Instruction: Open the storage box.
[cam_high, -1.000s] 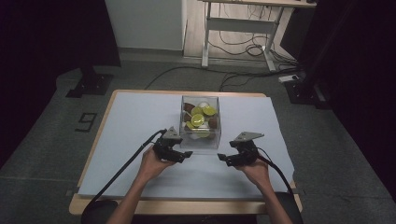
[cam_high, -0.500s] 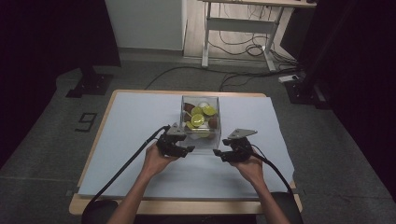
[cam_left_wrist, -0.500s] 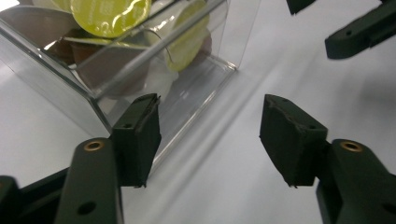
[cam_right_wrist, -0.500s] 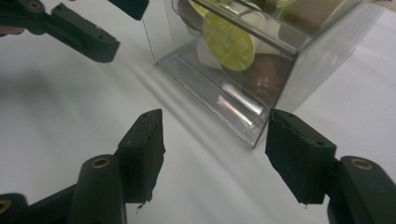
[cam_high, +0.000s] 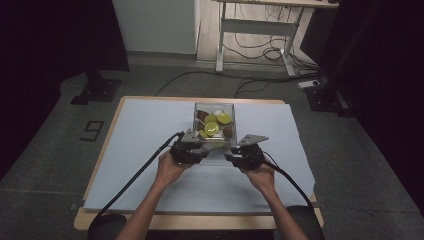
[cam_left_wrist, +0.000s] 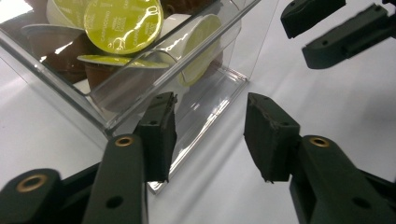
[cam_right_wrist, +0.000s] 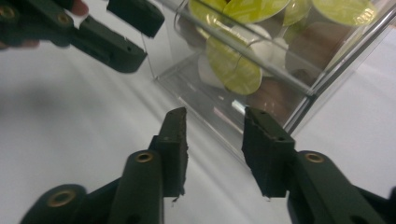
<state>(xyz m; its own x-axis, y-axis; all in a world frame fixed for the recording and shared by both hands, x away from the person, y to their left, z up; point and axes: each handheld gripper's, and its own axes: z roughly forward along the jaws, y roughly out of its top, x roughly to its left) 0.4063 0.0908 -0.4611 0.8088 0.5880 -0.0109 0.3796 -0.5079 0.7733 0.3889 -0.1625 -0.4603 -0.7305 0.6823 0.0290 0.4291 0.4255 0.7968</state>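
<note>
A: Near edge first. Your forearms come in from the bottom, wrists level, your left hand (cam_high: 169, 169) and right hand (cam_high: 260, 174) low over the white mat (cam_high: 125, 150), knuckles up, both aimed forward at the same thing.

B: Grippers?

A: Your left gripper (cam_high: 196, 153) and right gripper (cam_high: 234, 156) sit just before the clear box (cam_high: 214, 125), one at each near corner. Both pairs of jaws have just been closing but are apart right now. In the left gripper view the left gripper (cam_left_wrist: 210, 135) has the box's near bottom corner (cam_left_wrist: 154, 184) between its pads, the left pad right against the wall; I can't tell that it presses. The right gripper (cam_right_wrist: 214, 151) frames the box's near wall (cam_right_wrist: 224, 116), pads clear of it.

B: Step?

A: I'd call it lining up a two-handed grab of the box. No grip yet.

B: Where's the box?

A: Mid-table on the mat, upright, full of coffee pods (cam_high: 212, 126), green-lidded, brown and white.

B: Next?

A: You'd need each pad pair set over a wall edge, then squeezed evenly. The plastic looks slick and thin, so a lopsided pinch could skid it or tip pods out.
</note>
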